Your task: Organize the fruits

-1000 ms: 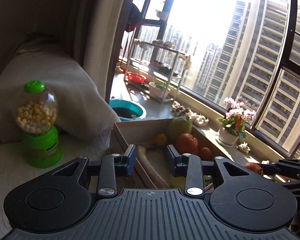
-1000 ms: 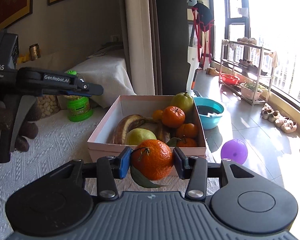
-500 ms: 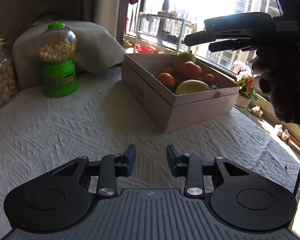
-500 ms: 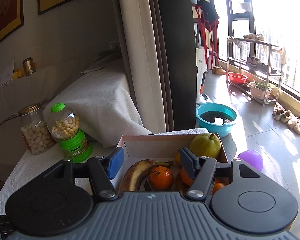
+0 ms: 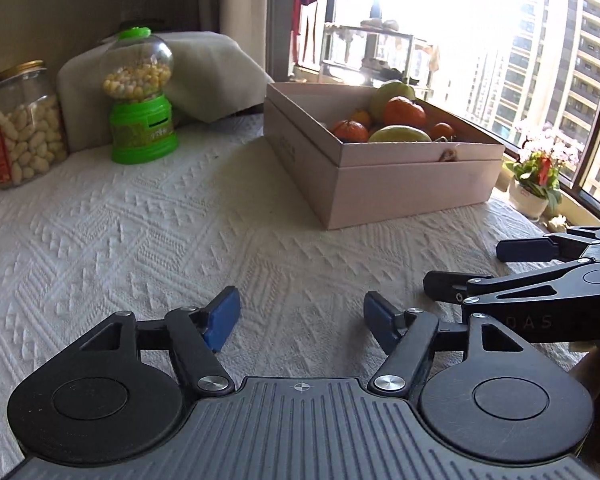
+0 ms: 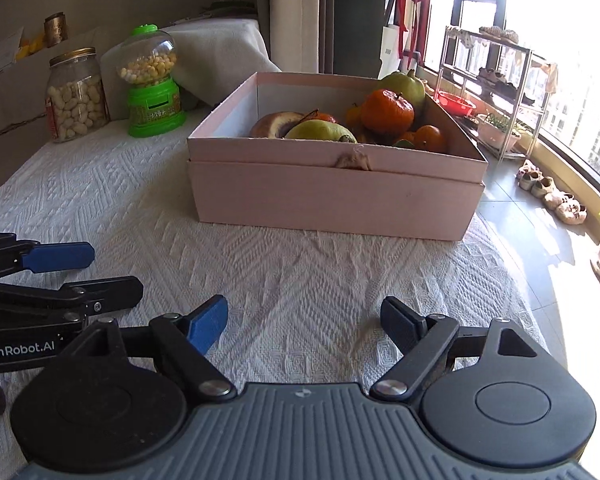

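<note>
A: Entry. Both claws low over the white tablecloth (image 6: 300,280), angled down, side by side. Left gripper (image 5: 297,320): jaws opening, nothing between the blue pads, only cloth beyond. Right gripper (image 6: 304,322): jaws also opening, gap likewise bare.

B: Where is the fruit?

A: All the fruit in view sits in the pink box (image 6: 336,196), centre of the right wrist frame, upper right of centre in the left wrist frame. A large orange (image 6: 387,110) rides on top of the pile, with a green pear-like fruit (image 6: 406,82) behind it against the far right corner. A yellow-green fruit (image 6: 320,130) lies by the near wall, and a browned banana (image 6: 273,124) to its left.

B: Why that arrangement?

A: My reading: the box is the collecting bin, so the fruit is heaped to one side and the left part is still free. No loose fruit on the cloth in either view.

B: And the claws held apart from it?

A: Likely a rest posture, clear of the box. Task looks at or near its end, judging by the bare cloth.

B: Bystanders?

A: Green candy dispenser (image 6: 153,84) and peanut jar (image 6: 77,94), upper left, well apart from the box.
</note>
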Demonstrator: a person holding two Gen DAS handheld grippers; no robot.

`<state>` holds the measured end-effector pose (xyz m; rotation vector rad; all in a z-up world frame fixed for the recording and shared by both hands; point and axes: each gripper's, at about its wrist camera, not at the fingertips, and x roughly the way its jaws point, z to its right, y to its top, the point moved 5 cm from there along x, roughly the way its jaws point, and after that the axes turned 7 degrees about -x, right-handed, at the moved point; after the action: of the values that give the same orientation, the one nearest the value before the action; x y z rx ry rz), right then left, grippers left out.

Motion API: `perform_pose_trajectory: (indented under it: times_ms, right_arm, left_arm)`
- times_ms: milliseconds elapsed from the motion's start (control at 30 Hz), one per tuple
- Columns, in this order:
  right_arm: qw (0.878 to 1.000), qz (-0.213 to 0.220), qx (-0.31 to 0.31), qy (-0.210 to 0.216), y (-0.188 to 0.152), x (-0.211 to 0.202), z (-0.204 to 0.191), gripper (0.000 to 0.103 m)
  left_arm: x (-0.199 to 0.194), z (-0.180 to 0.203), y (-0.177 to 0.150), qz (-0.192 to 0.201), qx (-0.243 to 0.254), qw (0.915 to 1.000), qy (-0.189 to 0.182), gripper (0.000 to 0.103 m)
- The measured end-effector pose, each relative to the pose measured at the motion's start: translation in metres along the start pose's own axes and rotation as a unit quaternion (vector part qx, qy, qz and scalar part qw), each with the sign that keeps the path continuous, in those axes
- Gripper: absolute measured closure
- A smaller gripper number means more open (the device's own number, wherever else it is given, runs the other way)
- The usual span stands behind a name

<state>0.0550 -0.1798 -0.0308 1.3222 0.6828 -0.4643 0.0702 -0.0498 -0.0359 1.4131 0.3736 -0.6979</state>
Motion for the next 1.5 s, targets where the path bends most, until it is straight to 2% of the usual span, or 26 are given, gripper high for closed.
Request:
perform_pose_trajectory:
  times_ms: [100,233,433,567,1500]
  right_arm:
    - [0.999,-0.003,0.024,-0.034,-0.005,-0.001,0.013,0.017]
    - [0.997,-0.009,0.059,-0.057,-0.01,-0.001,0.028,0.009]
    - [0.995,-0.008,0.066,-0.068,-0.015,0.0,0.029,0.0]
    - [0.995,0.011,0.067,-0.075,-0.019,-0.002,0.03,0.0]
    - [0.995,0.012,0.065,-0.074,-0.02,-0.004,0.03,0.0]
  left_arm:
    - [0.002,0.005,0.0,0.007,0.002,0.9997,0.023,0.026]
    - [0.006,0.008,0.001,0.012,-0.001,0.999,0.042,0.025]
    - [0.01,0.01,0.003,0.013,-0.004,0.9987,0.048,0.023]
    - [0.012,0.011,0.004,0.013,-0.002,0.9986,0.051,0.022]
    - [0.014,0.01,0.004,0.013,-0.004,0.9987,0.05,0.021]
